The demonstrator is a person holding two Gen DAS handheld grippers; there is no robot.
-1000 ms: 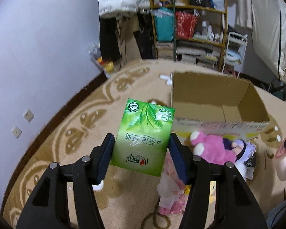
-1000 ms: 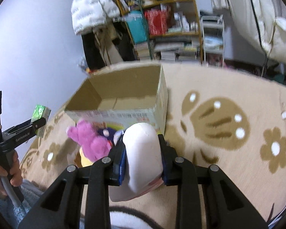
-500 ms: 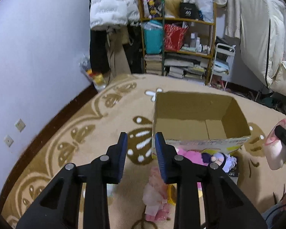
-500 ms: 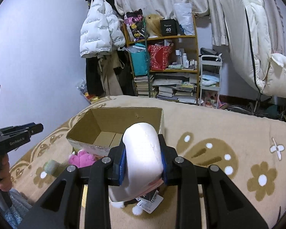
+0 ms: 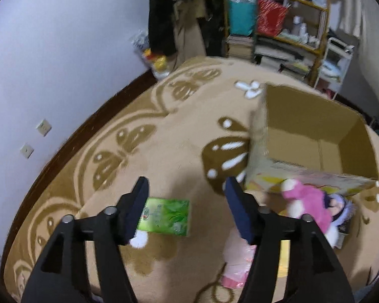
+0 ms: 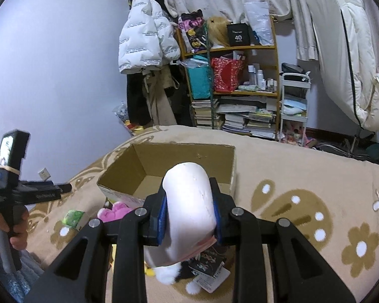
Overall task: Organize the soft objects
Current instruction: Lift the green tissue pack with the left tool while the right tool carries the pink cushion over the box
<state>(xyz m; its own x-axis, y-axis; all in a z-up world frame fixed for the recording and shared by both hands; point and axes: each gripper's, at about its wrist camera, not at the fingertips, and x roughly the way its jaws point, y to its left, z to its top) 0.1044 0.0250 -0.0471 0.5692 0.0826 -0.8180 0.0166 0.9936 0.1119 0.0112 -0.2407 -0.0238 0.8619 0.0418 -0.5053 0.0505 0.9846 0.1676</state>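
Note:
My left gripper (image 5: 187,202) is open and empty, above the green tissue pack (image 5: 165,216) that lies on the carpet just inside its left finger. The pack also shows in the right wrist view (image 6: 73,218). My right gripper (image 6: 188,214) is shut on a white and pink plush toy (image 6: 187,209), held above the carpet in front of the open cardboard box (image 6: 169,166). The box (image 5: 308,136) looks empty inside. A pink plush (image 5: 305,203) and a purple-haired doll (image 5: 337,203) lie against its near wall.
A pink packet (image 5: 236,265) lies on the patterned carpet (image 5: 149,146) under my left gripper's right finger. A cluttered shelf (image 6: 230,80), a white jacket (image 6: 144,40) and a small white cart (image 6: 294,101) stand along the far wall. The left gripper's handle and hand (image 6: 10,202) are at the left.
My left gripper let go of the green tissue pack, which dropped to the carpet, then shut and opened wide again. My right gripper rose with the plush still held.

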